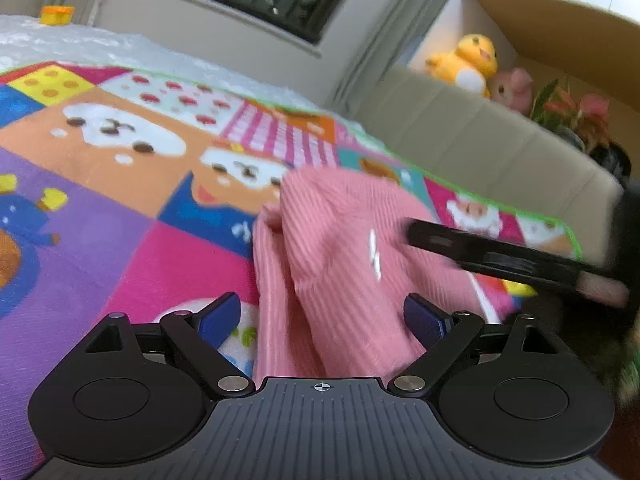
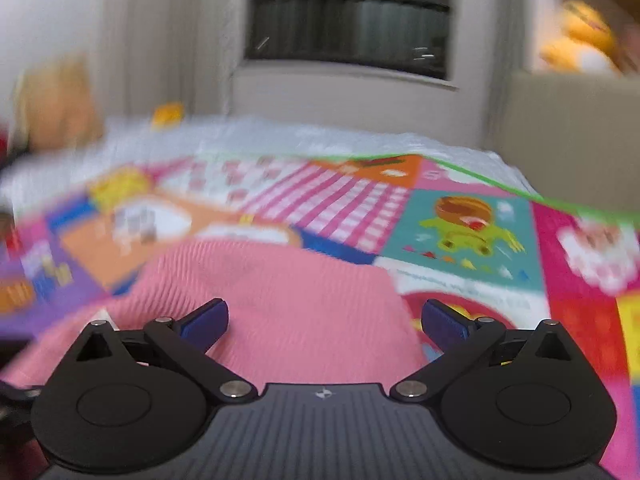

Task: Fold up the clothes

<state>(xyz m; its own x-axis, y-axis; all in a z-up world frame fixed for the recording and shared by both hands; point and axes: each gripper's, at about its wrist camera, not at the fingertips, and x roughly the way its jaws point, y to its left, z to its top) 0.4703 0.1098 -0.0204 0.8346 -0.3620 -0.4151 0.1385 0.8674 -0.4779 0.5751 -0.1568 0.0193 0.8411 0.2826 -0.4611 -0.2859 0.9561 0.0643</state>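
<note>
A pink ribbed garment point(image 1: 340, 264) lies bunched on the colourful cartoon play mat point(image 1: 120, 184). My left gripper point(image 1: 322, 316) is open, its blue pads on either side of the garment's near fold. My right gripper point(image 2: 324, 322) is open too, just above the same pink garment point(image 2: 280, 300), which lies on the mat point(image 2: 460, 232). The right gripper's black finger point(image 1: 500, 258) also shows in the left wrist view, reaching over the garment from the right.
A beige sofa back point(image 1: 480, 148) borders the mat on the right, with a yellow plush toy point(image 1: 468, 62), a pink plush point(image 1: 514, 88) and a plant point(image 1: 576, 116) behind it. White bubble wrap point(image 1: 80, 44) lies beyond the mat. A small orange box point(image 1: 58, 14) sits far left.
</note>
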